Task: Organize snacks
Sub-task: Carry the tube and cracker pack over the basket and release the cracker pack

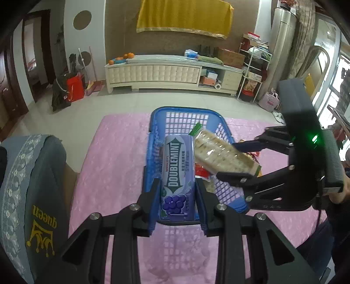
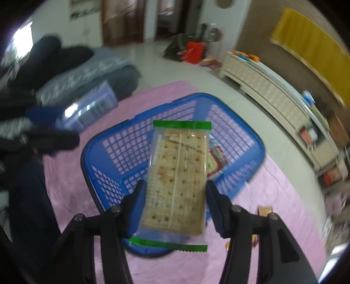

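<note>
Gum pack [image 1: 178, 174] clamped lengthwise in left gripper [image 1: 177, 192], pads tight on both long sides, held over the near-left rim of the basket [image 1: 153, 131]. Cracker pack [image 2: 176, 181] clamped in right gripper [image 2: 175, 196], pads on its long edges, held above the basket's middle. Both grippers tilt down toward the basket.

Left view: right gripper [image 1: 231, 161] comes in from the right with the crackers [image 1: 221, 153] angled over the basket; a hand [image 1: 341, 190] is on its grip. A red wrapper [image 1: 202, 171] lies in the basket under the crackers.

Right view, blurred: left gripper and the gum [image 2: 89, 109] sit at upper left, beside the basket [image 2: 131, 122]. Small snack pieces [image 2: 265, 210] lie loose on the cloth, right of the gripper.

Basket sits on a pink cloth [image 1: 113, 153]. Grey cushion [image 1: 28, 185] at left. Beyond: tiled floor [image 1: 122, 100], cream cabinet [image 1: 153, 74], yellow cloth [image 1: 183, 17] on the wall.
</note>
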`<state>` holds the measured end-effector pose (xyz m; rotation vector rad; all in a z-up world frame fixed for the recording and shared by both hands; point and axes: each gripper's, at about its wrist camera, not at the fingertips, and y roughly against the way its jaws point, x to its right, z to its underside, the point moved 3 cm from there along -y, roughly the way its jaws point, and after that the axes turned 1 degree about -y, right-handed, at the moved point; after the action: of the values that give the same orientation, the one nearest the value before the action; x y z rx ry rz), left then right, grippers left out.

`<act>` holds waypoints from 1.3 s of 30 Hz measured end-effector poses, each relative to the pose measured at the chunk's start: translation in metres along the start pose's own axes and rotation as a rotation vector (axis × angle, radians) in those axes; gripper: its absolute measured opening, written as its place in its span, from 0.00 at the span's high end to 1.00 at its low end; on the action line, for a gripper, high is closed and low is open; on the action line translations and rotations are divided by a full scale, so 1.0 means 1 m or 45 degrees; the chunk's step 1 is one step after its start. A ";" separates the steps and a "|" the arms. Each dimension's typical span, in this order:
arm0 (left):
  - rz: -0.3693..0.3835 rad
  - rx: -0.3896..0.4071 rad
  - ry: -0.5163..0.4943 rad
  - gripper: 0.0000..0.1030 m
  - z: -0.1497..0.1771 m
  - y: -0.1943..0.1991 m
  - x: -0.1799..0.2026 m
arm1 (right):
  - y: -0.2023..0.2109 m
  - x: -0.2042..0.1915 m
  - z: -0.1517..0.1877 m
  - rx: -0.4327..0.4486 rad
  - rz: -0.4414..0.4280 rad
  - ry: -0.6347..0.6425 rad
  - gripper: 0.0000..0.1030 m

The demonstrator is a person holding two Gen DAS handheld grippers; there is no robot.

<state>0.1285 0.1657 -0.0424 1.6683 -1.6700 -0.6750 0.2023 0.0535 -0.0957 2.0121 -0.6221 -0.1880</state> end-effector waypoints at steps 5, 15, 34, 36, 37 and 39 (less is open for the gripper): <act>-0.015 -0.014 0.025 0.72 0.009 0.000 -0.011 | -0.028 -0.026 -0.012 -0.057 -0.079 0.206 0.43; -0.023 -0.057 0.050 0.72 0.017 -0.004 -0.022 | -0.048 -0.045 -0.014 -0.167 -0.170 0.315 0.34; 0.027 -0.062 -0.044 0.72 0.007 -0.011 0.014 | 0.023 0.012 0.023 0.114 -0.111 -0.239 0.22; 0.037 -0.070 -0.061 0.72 0.007 -0.015 0.020 | 0.027 0.015 0.028 0.131 -0.097 -0.278 0.22; 0.039 -0.072 -0.066 0.72 0.008 -0.017 0.024 | 0.029 0.017 0.031 0.139 -0.085 -0.302 0.22; 0.048 -0.081 -0.074 0.72 0.007 -0.022 0.028 | 0.031 0.021 0.037 0.151 -0.077 -0.342 0.22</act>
<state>0.1385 0.1359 -0.0608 1.5830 -1.6980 -0.7569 0.1952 0.0027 -0.0850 2.1399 -0.7559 -0.4730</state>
